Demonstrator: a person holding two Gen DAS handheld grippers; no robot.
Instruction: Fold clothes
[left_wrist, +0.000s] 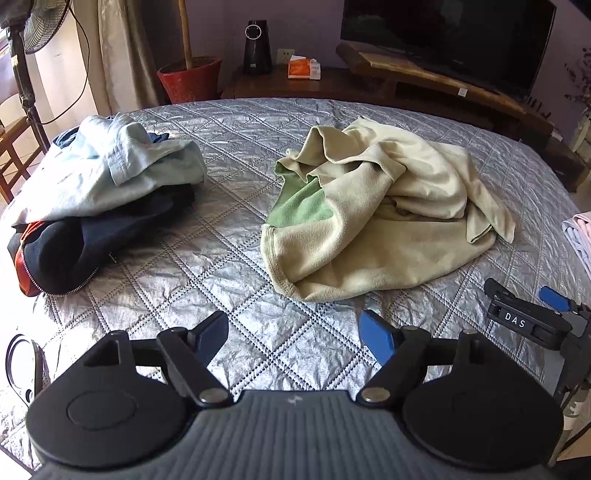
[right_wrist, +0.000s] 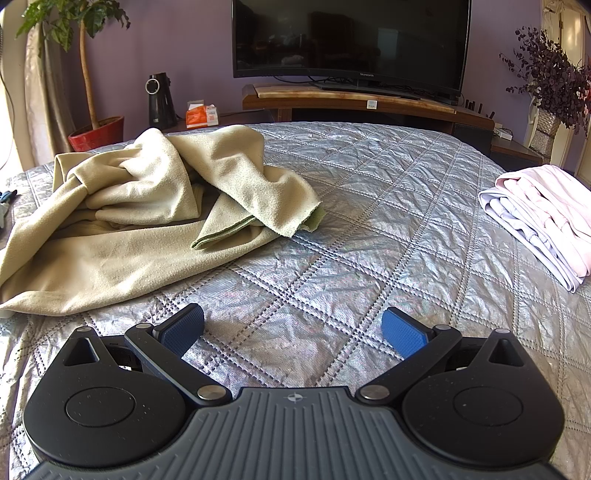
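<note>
Both views, one moment. My left gripper (left_wrist: 295, 332) and right gripper (right_wrist: 293, 330) hover low over the quilted bed (right_wrist: 369, 206), fingers spread wide apart on each, nothing between them.

The cream fleece garment (left_wrist: 376, 221) lies crumpled mid-bed, just ahead of the left gripper and to the left of the right one. It shows a green lining (left_wrist: 299, 203) where it is turned back, a stitched hem (left_wrist: 280, 273) along its near edge, and a loose flap (right_wrist: 251, 218) draped toward the right. I judge it soft, light and limp, with a napped surface that should give the pads fair purchase; it will sag and drag other layers along if I pinch into the heap. The hem edge nearest the fingers looks the soundest place to take hold, one layer at a time.

To the left sits a pile of a pale blue shirt (left_wrist: 110, 170) over a dark zipped jacket (left_wrist: 74, 240), unfolded. At the right edge of the bed a stack of pink clothes (right_wrist: 543, 218) lies folded.
</note>
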